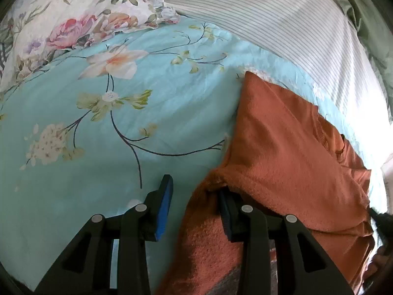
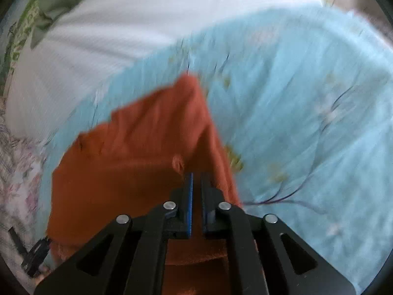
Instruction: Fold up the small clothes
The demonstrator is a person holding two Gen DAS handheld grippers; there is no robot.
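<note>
A small rust-orange fleece garment (image 1: pixel 282 152) lies on a light blue floral bedsheet (image 1: pixel 122 123), at the right of the left wrist view. My left gripper (image 1: pixel 195 191) is open; its right finger is tucked under the garment's near edge, its left finger stands over bare sheet. In the blurred right wrist view the same garment (image 2: pixel 137 147) fills the lower left. My right gripper (image 2: pixel 196 184) is shut on a fold of the orange garment, which hangs below and around its fingers.
A floral pillow (image 1: pixel 73 17) lies at the far left and a white striped sheet or pillow (image 1: pixel 282 24) along the back. Green fabric (image 2: pixel 49 5) shows at the edge. A dark object (image 2: pixel 34 255) sits at the lower left of the right wrist view.
</note>
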